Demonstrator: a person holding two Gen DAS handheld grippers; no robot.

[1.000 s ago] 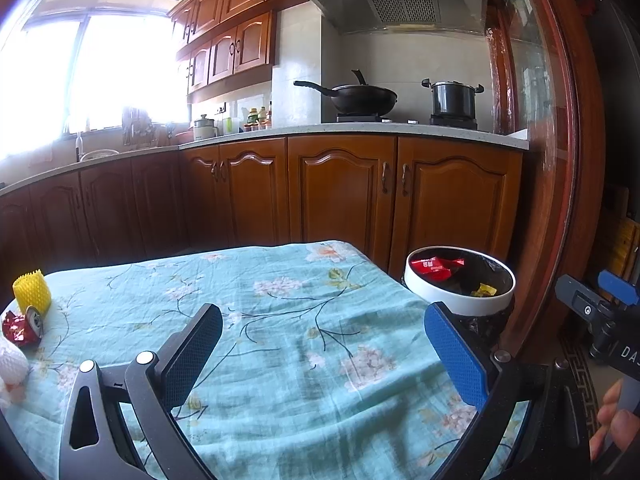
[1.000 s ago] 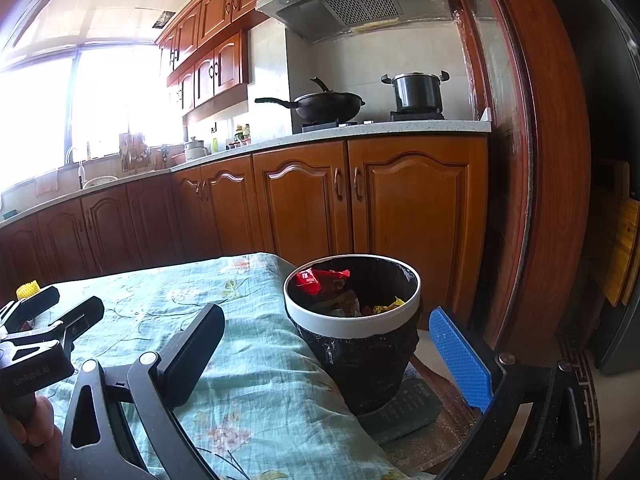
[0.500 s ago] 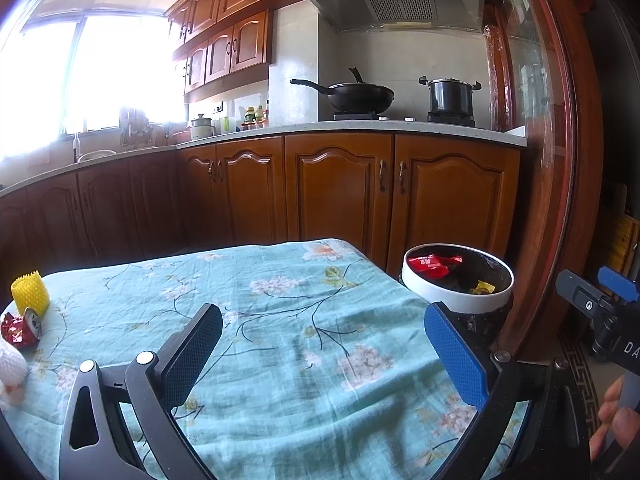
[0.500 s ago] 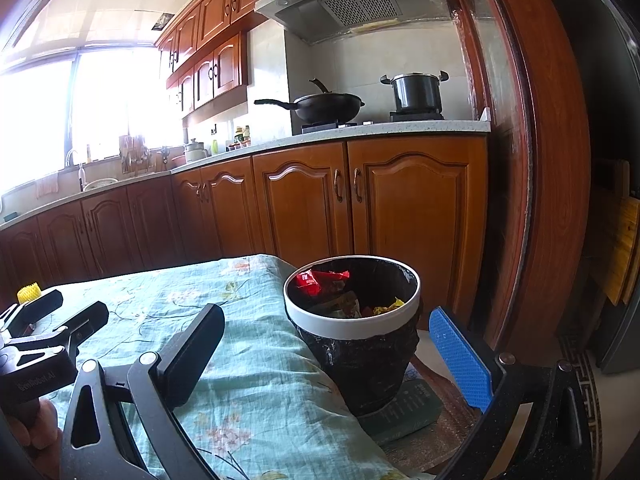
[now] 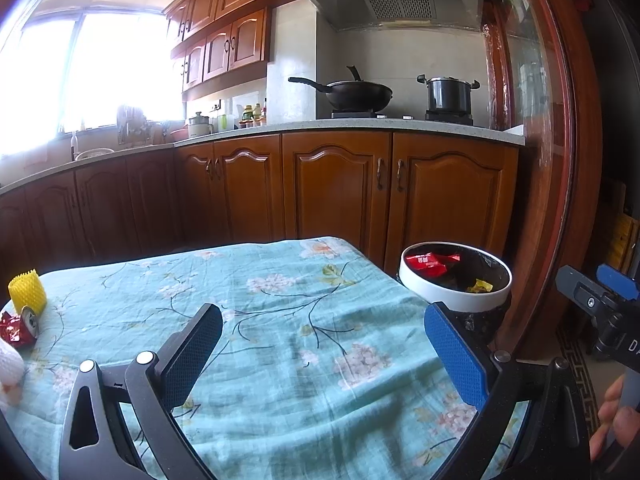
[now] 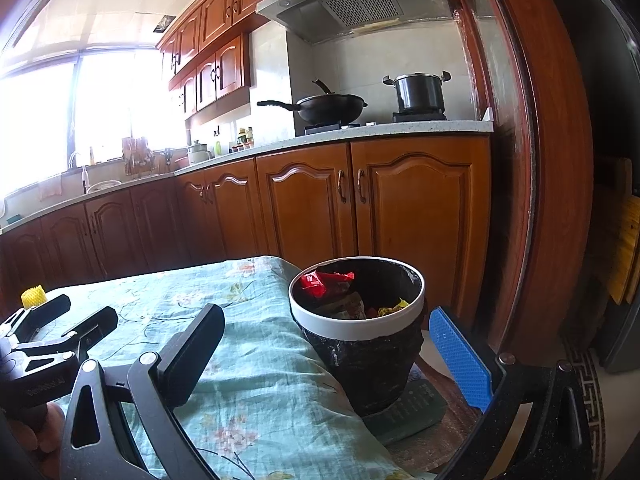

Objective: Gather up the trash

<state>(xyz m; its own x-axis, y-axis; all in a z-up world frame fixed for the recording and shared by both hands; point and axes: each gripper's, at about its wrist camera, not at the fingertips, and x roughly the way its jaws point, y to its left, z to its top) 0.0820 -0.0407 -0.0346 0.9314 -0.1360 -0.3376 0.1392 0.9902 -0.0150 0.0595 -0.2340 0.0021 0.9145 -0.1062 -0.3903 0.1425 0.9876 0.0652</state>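
With both claws gaping empty, we judged our left claw [image 5: 324,344] should swing far left toward the crushed red can [image 5: 18,328].

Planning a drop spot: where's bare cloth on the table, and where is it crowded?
The flowered tablecloth is bare through its middle and far edge, up to the trash bin beside its right corner. Crowded only at far left: yellow foam sleeve, crushed red can, white wad.

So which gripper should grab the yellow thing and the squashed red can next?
Probably the left gripper. It is open and empty, and the yellow foam net and crushed red can lie on its side. The right gripper, open too, is by the trash bin.
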